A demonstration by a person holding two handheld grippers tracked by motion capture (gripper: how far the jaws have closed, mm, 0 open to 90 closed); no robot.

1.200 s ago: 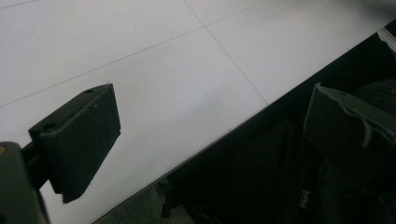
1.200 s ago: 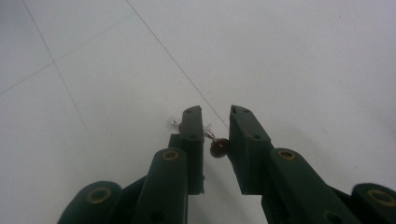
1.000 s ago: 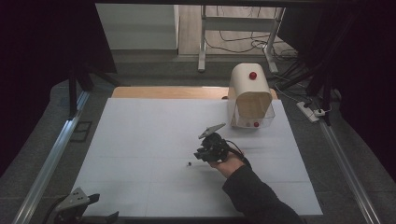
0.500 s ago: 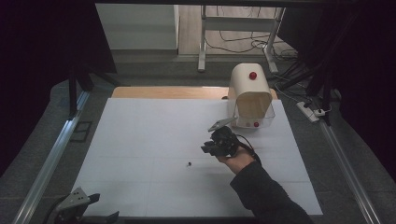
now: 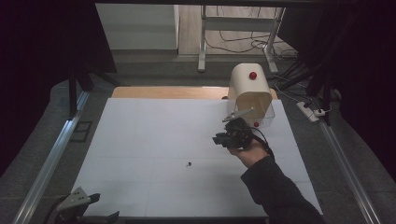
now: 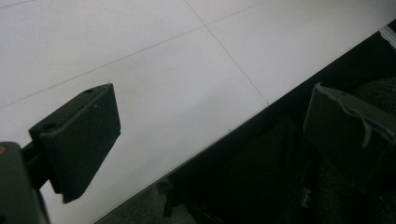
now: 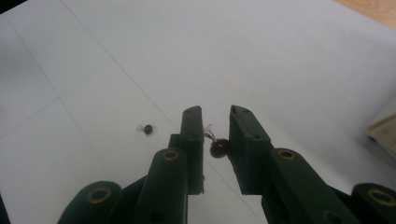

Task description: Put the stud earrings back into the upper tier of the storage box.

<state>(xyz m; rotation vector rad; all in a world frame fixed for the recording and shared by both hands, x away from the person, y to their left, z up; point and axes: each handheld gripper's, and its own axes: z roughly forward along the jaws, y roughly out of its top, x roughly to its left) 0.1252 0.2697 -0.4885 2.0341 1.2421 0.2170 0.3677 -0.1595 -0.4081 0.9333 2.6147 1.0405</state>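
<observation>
Small dark-red bead (image 7: 218,148): it sits between the jaws of the right gripper (image 7: 215,122), pinched near the tips with its little silvery stem pointing up; it hangs clear of the white table (image 7: 289,60).
Right gripper (image 5: 232,135): clenched on the bead. A second ago it was low over the middle of the table; now it is higher and closer to the cream domed box (image 5: 251,95) at the far right.
Second bead (image 5: 189,164): lies on the table where the right gripper worked a second ago, unmoved.
Left gripper (image 6: 205,121): jaws wide apart with nothing between them, parked at the near table edge as before.
Meaning: the pick-up looks done; the carry toward the box appears under way, with one bead left to fetch.
</observation>
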